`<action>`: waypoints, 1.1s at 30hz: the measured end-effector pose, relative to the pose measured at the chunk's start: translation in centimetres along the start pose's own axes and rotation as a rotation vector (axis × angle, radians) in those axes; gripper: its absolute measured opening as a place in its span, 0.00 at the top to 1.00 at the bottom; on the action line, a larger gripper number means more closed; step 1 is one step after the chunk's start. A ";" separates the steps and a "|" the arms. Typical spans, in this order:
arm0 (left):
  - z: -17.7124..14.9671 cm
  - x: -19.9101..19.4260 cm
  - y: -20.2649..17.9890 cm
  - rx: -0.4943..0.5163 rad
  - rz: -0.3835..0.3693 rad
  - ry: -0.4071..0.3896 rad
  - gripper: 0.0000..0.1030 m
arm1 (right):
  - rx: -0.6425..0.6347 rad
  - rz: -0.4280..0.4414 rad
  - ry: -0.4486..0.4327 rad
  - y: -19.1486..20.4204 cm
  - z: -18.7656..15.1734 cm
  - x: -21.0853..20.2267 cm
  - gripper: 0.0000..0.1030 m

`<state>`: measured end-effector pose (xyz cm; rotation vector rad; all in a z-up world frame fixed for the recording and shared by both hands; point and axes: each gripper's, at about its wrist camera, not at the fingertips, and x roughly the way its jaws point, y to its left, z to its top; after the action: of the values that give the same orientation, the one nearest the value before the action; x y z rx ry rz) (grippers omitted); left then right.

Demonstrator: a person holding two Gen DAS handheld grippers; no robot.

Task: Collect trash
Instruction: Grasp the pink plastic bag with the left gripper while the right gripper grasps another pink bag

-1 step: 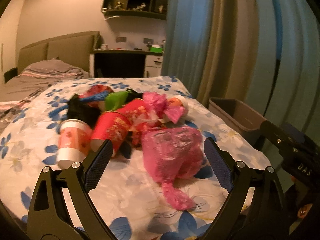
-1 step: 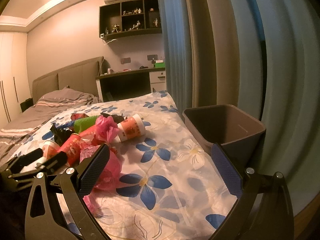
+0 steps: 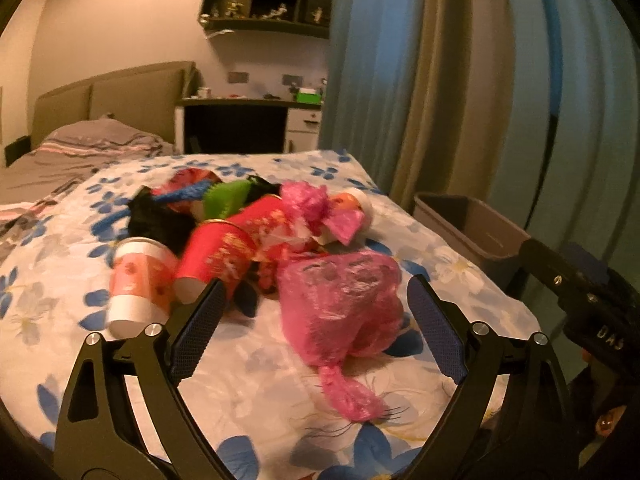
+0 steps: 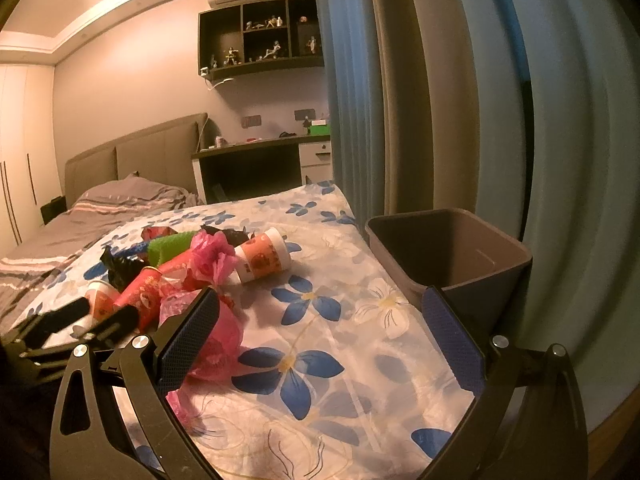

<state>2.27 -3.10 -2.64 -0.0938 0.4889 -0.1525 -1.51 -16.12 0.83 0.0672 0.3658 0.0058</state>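
A pile of trash lies on the flowered bedspread (image 3: 256, 364): a tied pink plastic bag (image 3: 340, 304) nearest, red paper cups (image 3: 216, 256), an orange-and-white cup (image 3: 136, 284), black, green and blue scraps behind. My left gripper (image 3: 316, 332) is open, its jaws standing either side of the pink bag just short of it. My right gripper (image 4: 320, 340) is open and empty over the bedspread (image 4: 340, 344), with the pile (image 4: 192, 268) to its left and another orange cup (image 4: 264, 260) ahead. A grey bin (image 4: 452, 256) stands at the bed's right edge.
The bin also shows in the left wrist view (image 3: 472, 224), beside blue-and-beige curtains (image 3: 440, 80). A pillow and headboard (image 4: 132, 160) are at the far left, a desk (image 4: 256, 164) behind the bed. The right gripper's body (image 3: 580, 300) is at the right.
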 end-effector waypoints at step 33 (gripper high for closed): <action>1.1 0.4 2.8 -0.063 -0.078 0.023 0.93 | -0.014 0.163 0.094 1.5 -0.8 4.4 0.45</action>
<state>3.45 -0.31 -2.20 -0.1735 0.5131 -0.2149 2.29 -14.48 -1.39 0.0829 0.4538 0.1732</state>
